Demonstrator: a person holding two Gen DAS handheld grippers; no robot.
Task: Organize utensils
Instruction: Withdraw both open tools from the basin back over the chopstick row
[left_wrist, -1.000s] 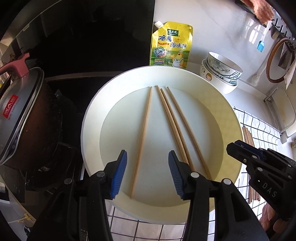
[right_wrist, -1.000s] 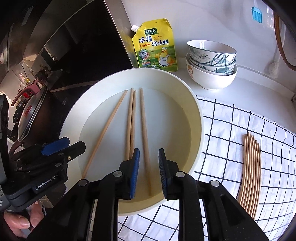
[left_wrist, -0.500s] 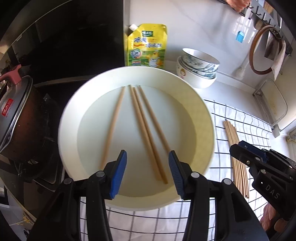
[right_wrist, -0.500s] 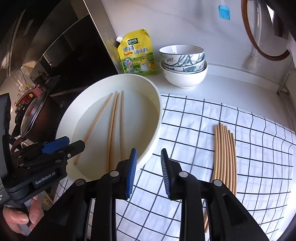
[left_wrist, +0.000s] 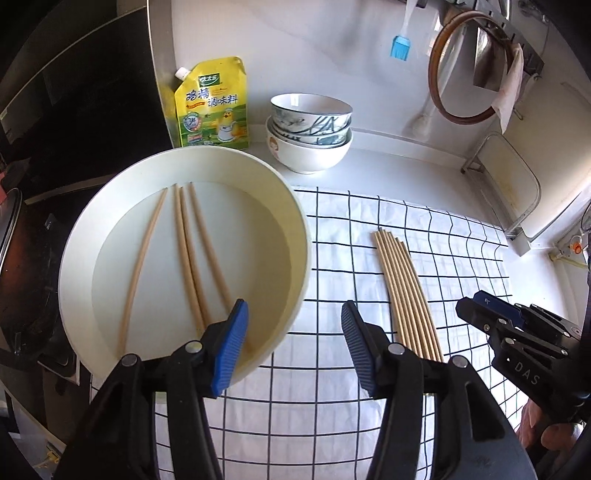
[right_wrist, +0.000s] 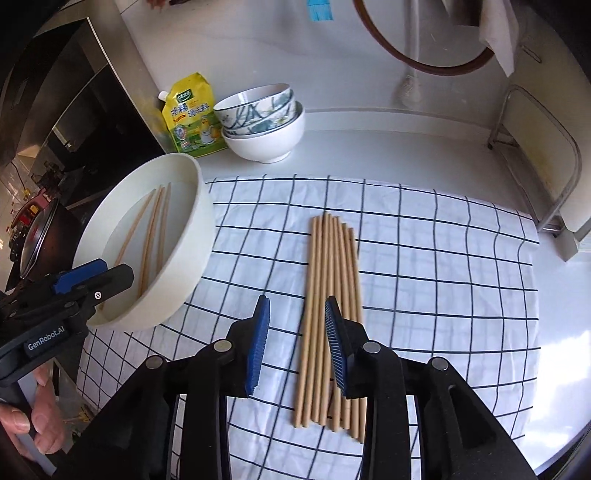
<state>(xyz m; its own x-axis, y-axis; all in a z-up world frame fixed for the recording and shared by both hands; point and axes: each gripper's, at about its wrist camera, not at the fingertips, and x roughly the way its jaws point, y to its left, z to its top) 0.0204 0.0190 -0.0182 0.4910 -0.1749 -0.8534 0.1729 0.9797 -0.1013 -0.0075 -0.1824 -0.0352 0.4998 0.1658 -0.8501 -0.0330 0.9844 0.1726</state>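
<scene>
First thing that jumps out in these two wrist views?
The row of wooden chopsticks laid side by side on the checked cloth, right under the right gripper, whose jaws are opening with nothing held. Left of the cloth sits a big white basin with four more chopsticks in it; the left gripper, also opening and empty, hovers at its rim. A yellow seasoning pouch and stacked bowls stand behind.

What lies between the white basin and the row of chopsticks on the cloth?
Only bare checked cloth separates the basin from the chopsticks; the right wrist view shows this.
</scene>
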